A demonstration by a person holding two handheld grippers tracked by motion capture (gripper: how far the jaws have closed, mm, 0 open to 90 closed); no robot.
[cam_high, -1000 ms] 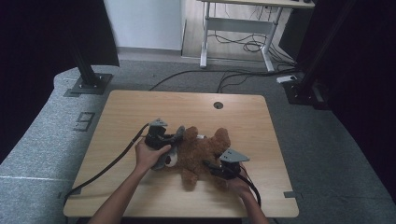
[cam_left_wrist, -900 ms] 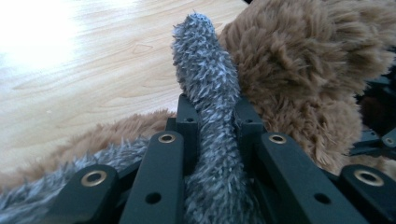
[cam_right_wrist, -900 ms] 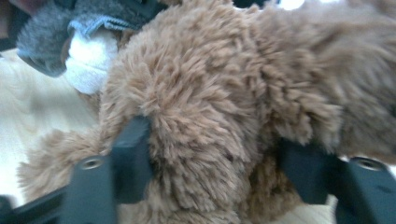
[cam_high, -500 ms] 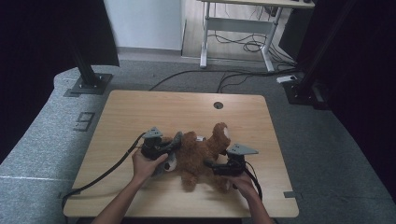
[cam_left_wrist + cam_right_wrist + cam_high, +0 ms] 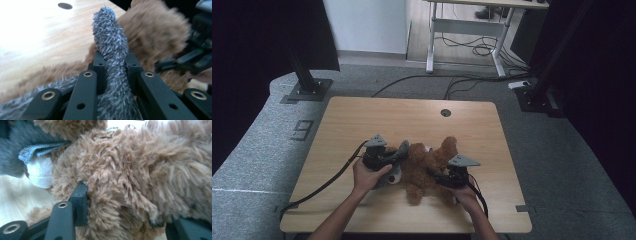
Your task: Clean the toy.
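Brown plush: a teddy point(image 5: 424, 167) lying on the wooden table point(image 5: 362, 120), near the front edge, between the two grippers.
Right gripper point(image 5: 443, 178): its jaws have just been closing and now press into the teddy's brown fur, which bulges between them.
Left gripper point(image 5: 398, 152): clamped tight on a grey fuzzy limb point(image 5: 111, 47) that sticks up between its jaws.
Grey cloth: hemmed fabric point(image 5: 37, 149) beside the fur, a white patch below it.
Farther off: grey carpet point(image 5: 562, 165).

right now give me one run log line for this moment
left gripper: shut on grey fuzzy piece | right gripper: jaws around brown plush toy | toy lying on wooden table
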